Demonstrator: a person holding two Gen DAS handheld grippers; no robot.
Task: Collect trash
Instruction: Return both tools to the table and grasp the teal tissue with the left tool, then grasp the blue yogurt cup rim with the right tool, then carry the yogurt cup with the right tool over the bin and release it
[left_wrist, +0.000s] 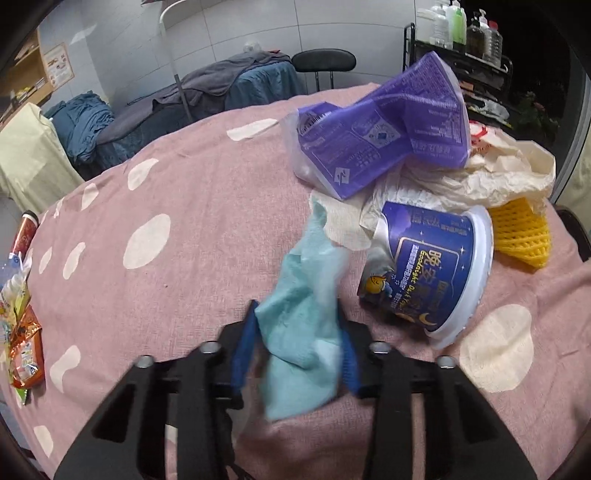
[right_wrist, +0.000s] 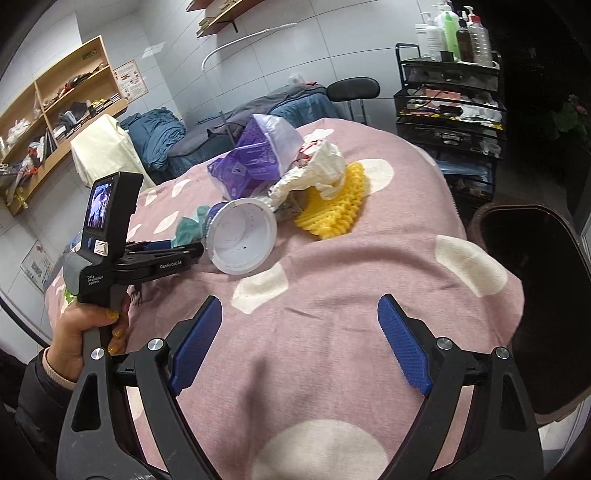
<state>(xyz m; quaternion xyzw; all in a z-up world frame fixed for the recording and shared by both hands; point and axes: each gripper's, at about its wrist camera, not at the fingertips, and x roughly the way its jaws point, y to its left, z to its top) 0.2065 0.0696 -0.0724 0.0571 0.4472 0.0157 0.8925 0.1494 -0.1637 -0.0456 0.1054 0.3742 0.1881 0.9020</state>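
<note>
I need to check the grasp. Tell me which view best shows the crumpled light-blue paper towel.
The left wrist view. There the crumpled light-blue paper towel fills the centre, pinched between the left gripper fingers. In the right wrist view only a small teal bunch shows, partly behind the tipped blue-and-white plastic cup.

Two wrist cameras facing one trash pile

The left view is sitting low and close, looking along its fingers at the cup (left_wrist: 432, 273) and purple bag (left_wrist: 384, 125). The right view is looking from farther back and higher, sharing the cup (right_wrist: 243, 236), bag (right_wrist: 255, 158) and tablecloth (right_wrist: 332, 295).
</note>
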